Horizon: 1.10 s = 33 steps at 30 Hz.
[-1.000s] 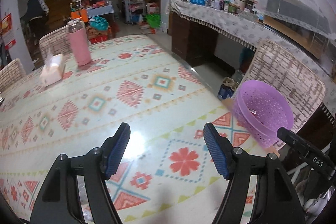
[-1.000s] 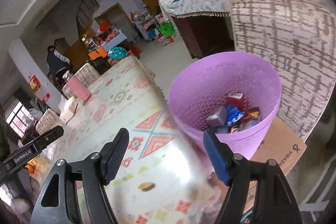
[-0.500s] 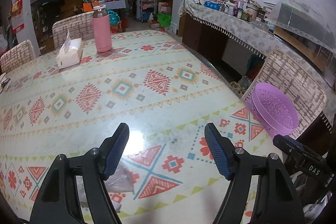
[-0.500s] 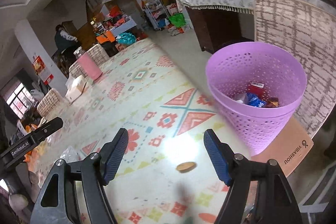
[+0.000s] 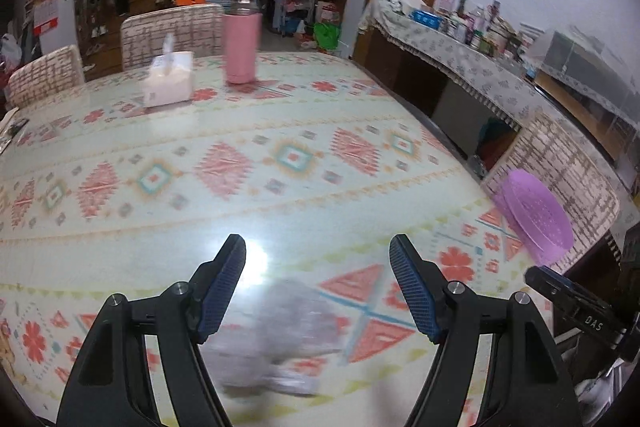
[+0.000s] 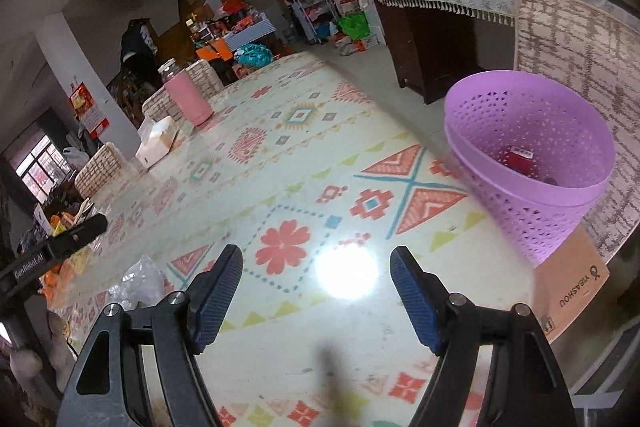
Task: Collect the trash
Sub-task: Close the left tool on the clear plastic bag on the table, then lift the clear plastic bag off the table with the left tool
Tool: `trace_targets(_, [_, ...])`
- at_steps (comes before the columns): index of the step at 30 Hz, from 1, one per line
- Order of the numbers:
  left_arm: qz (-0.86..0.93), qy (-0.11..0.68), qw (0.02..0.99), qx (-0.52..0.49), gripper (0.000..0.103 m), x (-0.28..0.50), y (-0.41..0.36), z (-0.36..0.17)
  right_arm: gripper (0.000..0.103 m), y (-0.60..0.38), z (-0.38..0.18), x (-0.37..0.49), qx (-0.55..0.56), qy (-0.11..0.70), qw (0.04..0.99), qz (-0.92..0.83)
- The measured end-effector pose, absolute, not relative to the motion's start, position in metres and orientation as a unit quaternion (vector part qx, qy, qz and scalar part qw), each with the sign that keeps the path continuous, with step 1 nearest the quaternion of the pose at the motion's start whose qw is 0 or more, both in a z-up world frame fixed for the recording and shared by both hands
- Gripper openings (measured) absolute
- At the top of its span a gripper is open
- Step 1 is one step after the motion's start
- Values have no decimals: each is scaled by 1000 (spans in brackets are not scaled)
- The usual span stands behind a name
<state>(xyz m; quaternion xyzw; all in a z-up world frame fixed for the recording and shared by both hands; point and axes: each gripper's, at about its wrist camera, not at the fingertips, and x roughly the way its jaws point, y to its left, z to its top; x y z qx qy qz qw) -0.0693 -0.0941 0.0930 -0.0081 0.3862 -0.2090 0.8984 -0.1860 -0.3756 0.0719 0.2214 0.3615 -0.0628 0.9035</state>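
Observation:
A crumpled clear plastic wrapper (image 5: 288,339) lies on the patterned table, blurred, between and just below the fingers of my open, empty left gripper (image 5: 318,287). The same wrapper shows in the right wrist view (image 6: 138,285) at the lower left. A purple perforated trash basket (image 6: 532,155) with several packets inside stands off the table's right edge on a cardboard box (image 6: 572,287); it also shows in the left wrist view (image 5: 534,215). My right gripper (image 6: 316,295) is open and empty over the table, left of the basket.
A pink thermos (image 5: 240,43) and a white tissue box (image 5: 167,85) stand at the table's far side. Woven chairs (image 5: 172,35) ring the table; one (image 6: 580,67) is behind the basket. A cluttered sideboard (image 5: 460,39) runs along the right wall.
My left gripper has pulled back and swung left, bringing the plastic wrapper between its fingers. My right gripper has drawn back from the basket over the table.

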Motion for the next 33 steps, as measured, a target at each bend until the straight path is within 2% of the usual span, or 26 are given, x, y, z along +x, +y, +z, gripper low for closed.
trace_targets(7, [-201, 426, 882, -4, 73, -46, -49, 70, 81, -356, 61, -169, 214, 374, 902, -38])
trace_targets(12, [-256, 467, 846, 16, 73, -53, -56, 42, 81, -344, 52, -156, 211, 390, 896, -21])
trace_targets(19, [-267, 486, 828, 82, 73, -65, -82, 21, 81, -351, 54, -156, 213, 384, 898, -25])
trace_targets(21, [-260, 494, 825, 88, 61, -64, -87, 14, 81, -360, 57, -160, 217, 378, 899, -34])
trace_targets(23, [-245, 490, 831, 96, 31, -63, -90, 15, 81, -375, 60, -167, 225, 369, 900, -51])
trace_targets(33, [-243, 467, 850, 23, 29, -45, -78, 44, 82, -426, 62, -192, 262, 348, 893, -115])
